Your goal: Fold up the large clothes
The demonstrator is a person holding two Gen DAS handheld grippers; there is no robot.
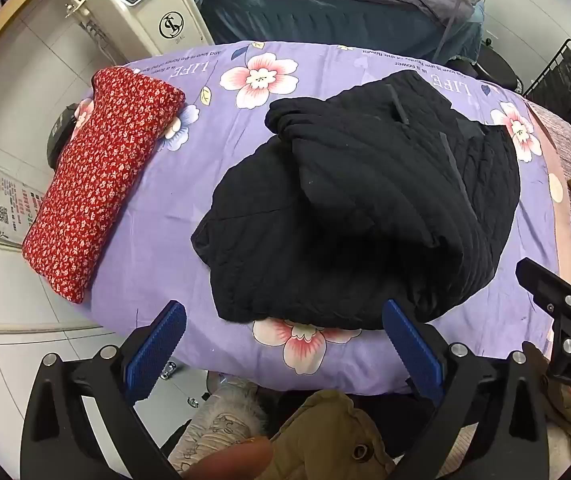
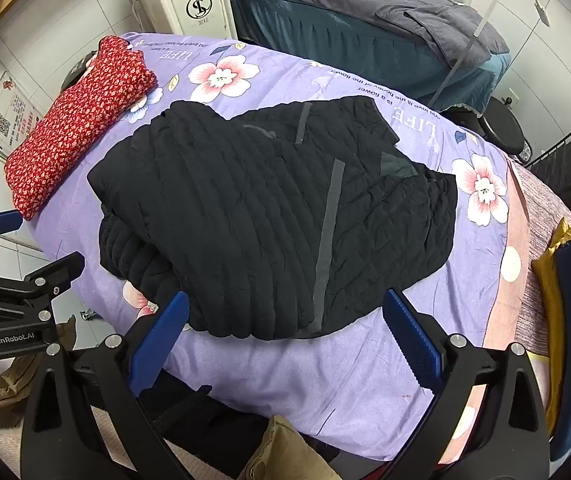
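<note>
- Your left gripper (image 1: 283,354): jaws spread wide, nothing between the blue pads, held above the near edge of the bed and pointing steeply down.
- Your right gripper (image 2: 285,344): jaws likewise spread wide and empty, hanging over the near edge just beside the left one.
- Black quilted jacket (image 1: 359,216): lies crumpled in a loose heap in the middle of the bed, a grey strip running down one panel; its near hem sits just beyond both sets of pads, not touched by either.
- Bed sheet (image 1: 213,184): purple, printed with pink flowers and lettering, covering the bed under the jacket.
- Red flowered bundle (image 1: 101,176): folded, lying along the left side of the sheet, well apart from the jacket.
- Olive garment (image 1: 325,436): bunched below the near edge of the bed, under your left gripper.
- White machine (image 1: 145,4): stands beyond the far left corner.
- Second bed (image 2: 365,28): dark covers, behind the first.
</note>
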